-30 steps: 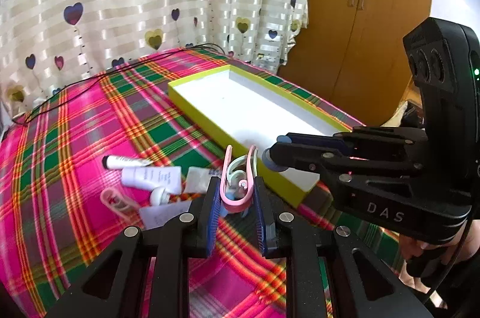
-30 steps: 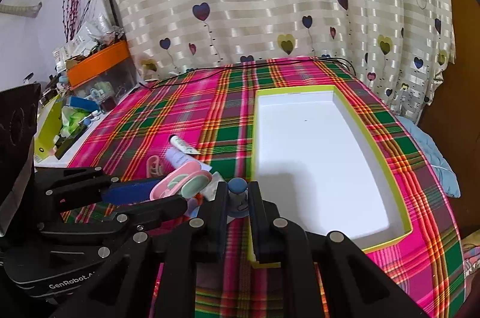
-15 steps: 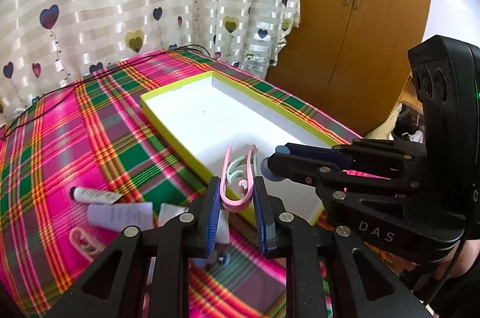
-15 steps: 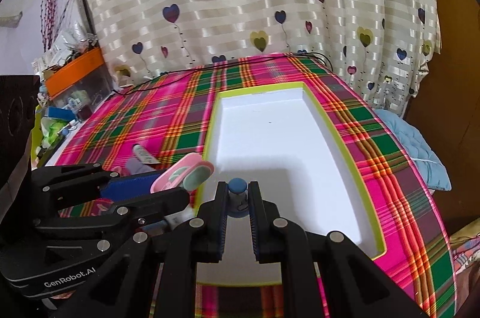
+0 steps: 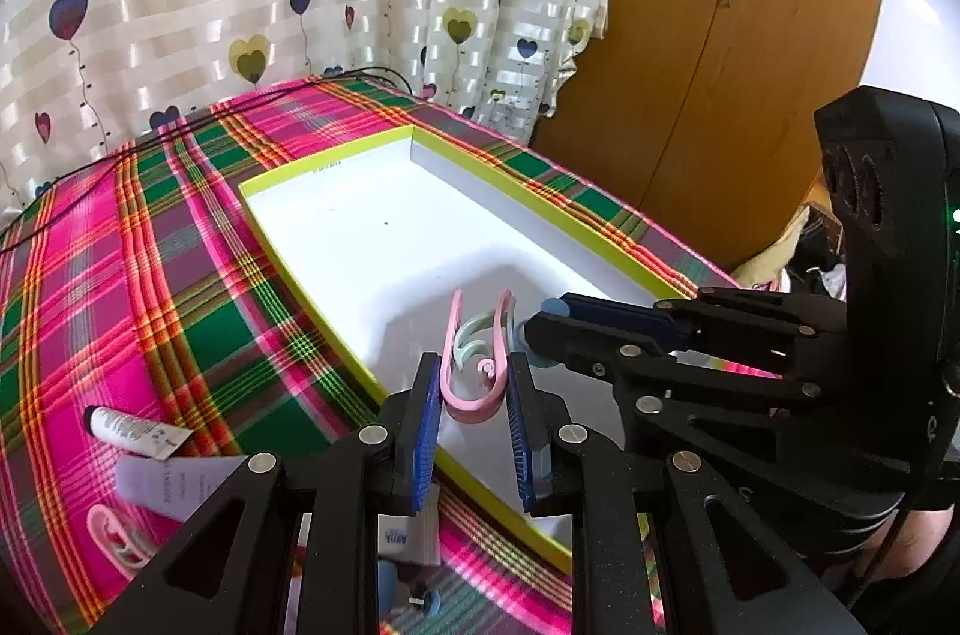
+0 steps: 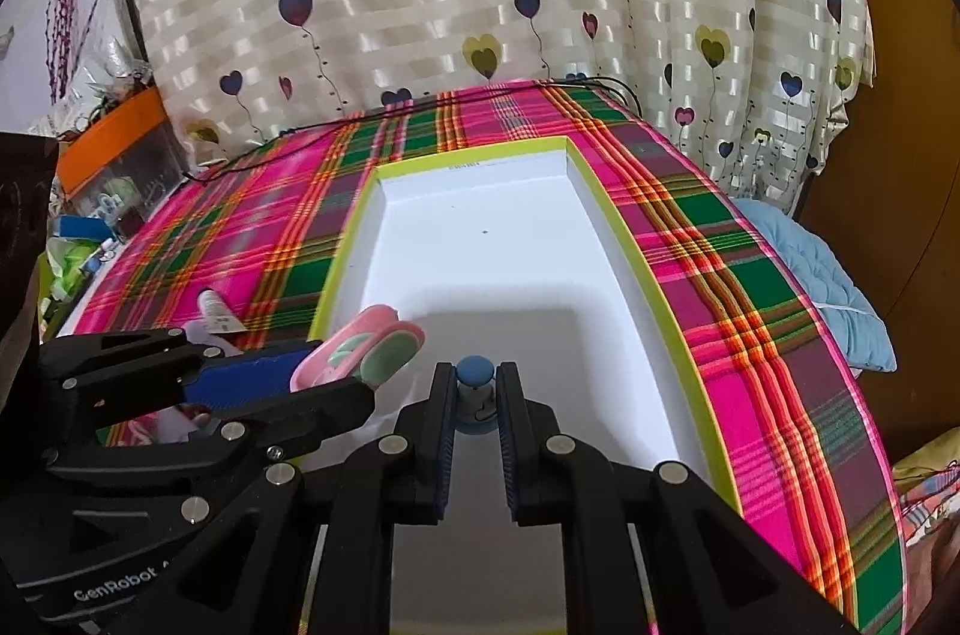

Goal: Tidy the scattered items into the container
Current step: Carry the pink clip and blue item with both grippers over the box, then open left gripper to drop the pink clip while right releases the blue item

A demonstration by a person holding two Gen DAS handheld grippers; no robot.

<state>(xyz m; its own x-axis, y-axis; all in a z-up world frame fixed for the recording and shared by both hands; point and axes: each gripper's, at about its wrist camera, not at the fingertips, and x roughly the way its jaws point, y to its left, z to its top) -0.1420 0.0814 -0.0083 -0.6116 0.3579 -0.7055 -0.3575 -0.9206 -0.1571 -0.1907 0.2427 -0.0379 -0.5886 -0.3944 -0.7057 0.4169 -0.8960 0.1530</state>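
Observation:
My left gripper (image 5: 471, 383) is shut on a pink and mint clip (image 5: 477, 359) and holds it above the near end of the white box with a yellow-green rim (image 5: 336, 167). The clip also shows in the right wrist view (image 6: 360, 344). My right gripper (image 6: 474, 383) is shut on a small blue knob-topped piece (image 6: 475, 374), also over the box's (image 6: 468, 152) near end, just right of the left gripper. The box's white floor is bare.
On the plaid cloth left of the box lie a white tube (image 5: 135, 431), a white sachet (image 5: 174, 479), another pink clip (image 5: 114, 539) and small bits under my left gripper. A black cable (image 6: 420, 107) runs along the far edge. A wooden wardrobe (image 5: 738, 65) stands to the right.
Both grippers have moved from beside the scattered items to over the near end of the box, each still holding its item.

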